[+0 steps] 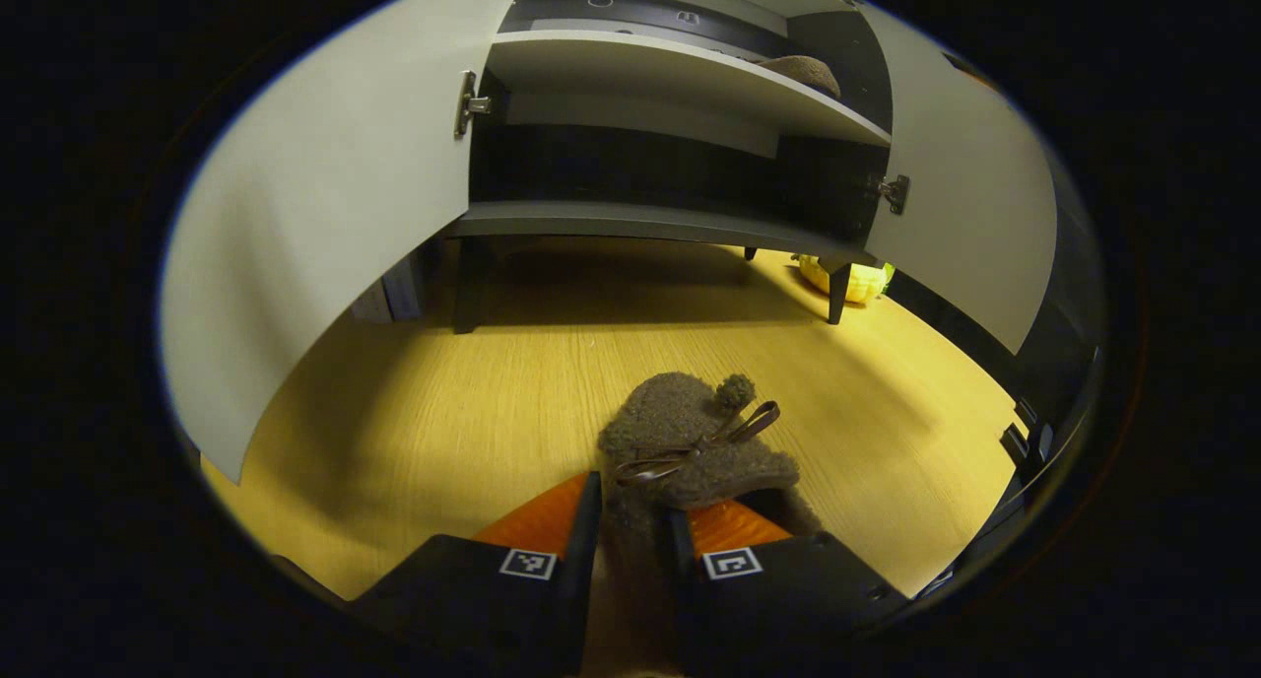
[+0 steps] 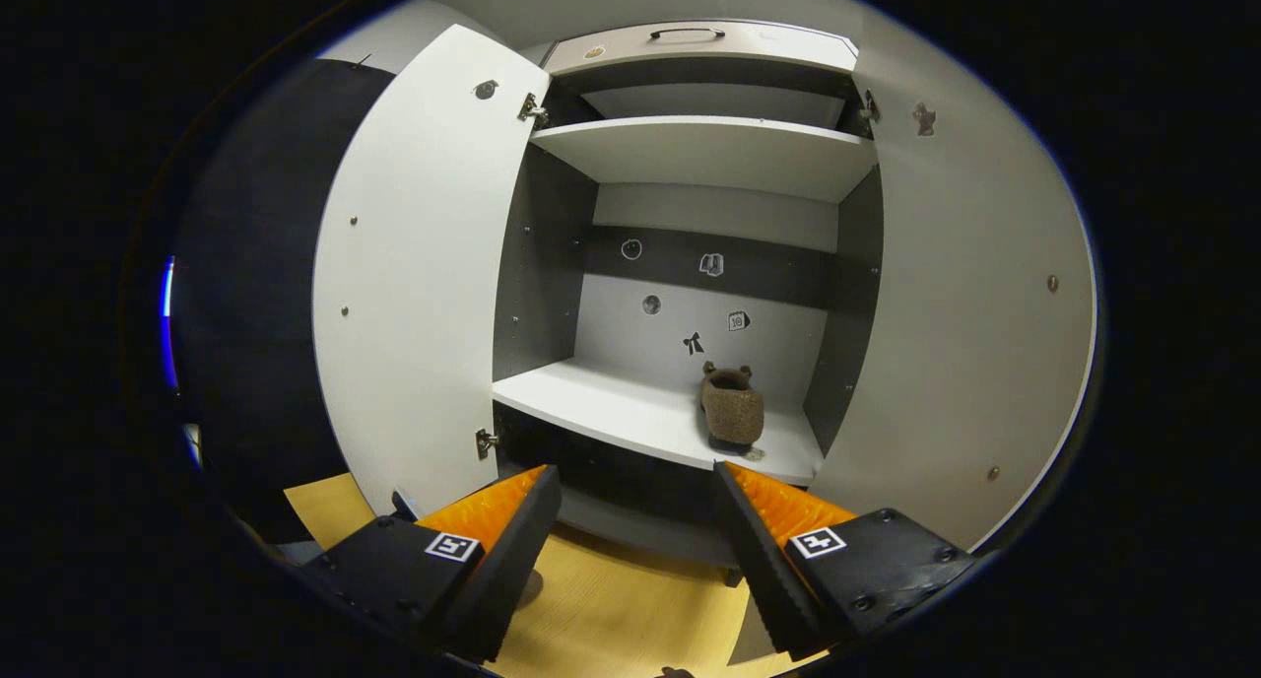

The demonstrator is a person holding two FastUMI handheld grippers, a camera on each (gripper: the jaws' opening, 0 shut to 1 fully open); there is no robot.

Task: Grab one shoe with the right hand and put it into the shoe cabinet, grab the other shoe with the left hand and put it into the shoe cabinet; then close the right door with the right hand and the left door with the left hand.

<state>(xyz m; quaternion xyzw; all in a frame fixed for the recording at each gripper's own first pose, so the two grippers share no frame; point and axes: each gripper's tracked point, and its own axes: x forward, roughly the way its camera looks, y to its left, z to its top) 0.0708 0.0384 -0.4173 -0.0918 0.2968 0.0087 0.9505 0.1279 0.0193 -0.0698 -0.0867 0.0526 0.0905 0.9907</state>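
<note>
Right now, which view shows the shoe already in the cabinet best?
The right gripper view: the shoe stands whole on the shelf. The left gripper view catches just its top edge over that shelf.

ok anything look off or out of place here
Nothing stands out. One shoe stands upright on the cabinet shelf, the other shoe is gripped by the left gripper, and both doors hang open.

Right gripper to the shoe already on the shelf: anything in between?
No: in the right gripper view, only bare shelf lies between the open right gripper and the shoe.
</note>
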